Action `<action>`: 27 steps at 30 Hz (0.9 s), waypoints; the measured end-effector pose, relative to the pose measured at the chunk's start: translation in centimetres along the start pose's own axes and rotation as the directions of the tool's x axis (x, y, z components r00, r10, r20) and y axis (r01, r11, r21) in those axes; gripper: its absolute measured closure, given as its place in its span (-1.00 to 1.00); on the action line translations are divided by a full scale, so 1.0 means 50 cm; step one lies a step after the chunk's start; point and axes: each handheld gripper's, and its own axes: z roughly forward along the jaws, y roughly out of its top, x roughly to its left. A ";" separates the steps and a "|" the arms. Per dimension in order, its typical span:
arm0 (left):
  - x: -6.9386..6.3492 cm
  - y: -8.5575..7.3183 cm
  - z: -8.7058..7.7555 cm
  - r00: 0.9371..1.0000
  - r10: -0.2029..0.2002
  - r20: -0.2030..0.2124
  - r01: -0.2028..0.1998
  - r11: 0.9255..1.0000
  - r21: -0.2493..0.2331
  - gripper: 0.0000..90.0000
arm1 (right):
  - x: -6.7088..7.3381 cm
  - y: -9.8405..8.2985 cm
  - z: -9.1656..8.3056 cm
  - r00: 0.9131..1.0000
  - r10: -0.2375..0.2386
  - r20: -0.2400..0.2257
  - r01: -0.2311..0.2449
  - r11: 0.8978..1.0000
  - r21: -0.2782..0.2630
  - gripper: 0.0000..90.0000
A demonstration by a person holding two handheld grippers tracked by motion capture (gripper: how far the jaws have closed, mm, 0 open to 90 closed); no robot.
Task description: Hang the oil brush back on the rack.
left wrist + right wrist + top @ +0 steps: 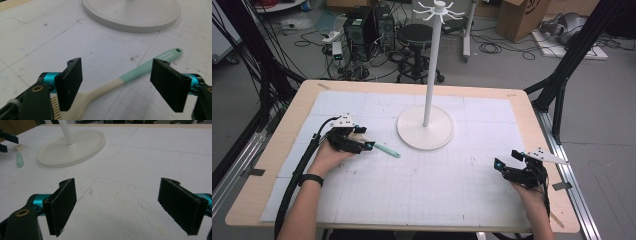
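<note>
Hovering over a brush, the left gripper [362, 141] sat left of centre in the high view, jaws spread apart and gripping nothing.

A brush [130, 75] with a cream head and mint-green handle lay flat on the white gridded worktop [437, 185], its handle pointing toward the round base of a white stand [426, 127] near the middle of the frame. In the left gripper view the brush ran between the two open jaws, with its bristled head beside the lower-left jaw. At lower right of the high view the right gripper [507, 167] was also open and empty, resting low over bare worktop, well apart from the brush. Each gripper was held by a hand [328, 157].
</note>
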 end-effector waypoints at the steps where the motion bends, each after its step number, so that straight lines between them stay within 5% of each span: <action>1: 0.000 -0.001 0.001 1.000 0.008 -0.004 -0.008 1.000 0.003 -0.34 | 0.000 0.000 0.000 1.000 0.000 -0.001 0.000 1.000 0.000 -0.68; 11: 0.003 -0.006 0.014 1.000 0.022 0.012 -0.023 0.998 0.054 -0.14 | -0.001 0.000 0.001 1.000 0.002 -0.001 -0.002 1.000 0.005 -0.68; 16: -0.002 0.009 0.029 0.998 0.059 0.019 -0.061 0.987 0.148 -0.01 | -0.001 0.000 0.001 1.000 -0.002 -0.003 0.002 1.000 0.005 -0.68; 22: 0.002 0.006 0.024 0.999 0.047 0.012 -0.048 0.989 0.139 0.20 | -0.003 -0.001 -0.002 1.000 0.002 -0.003 -0.002 1.000 0.001 -0.68; 27: -0.005 0.007 0.021 0.997 0.077 0.021 -0.079 0.988 0.135 0.42 | -0.002 -0.002 -0.004 1.000 0.002 -0.006 -0.002 1.000 0.003 -0.68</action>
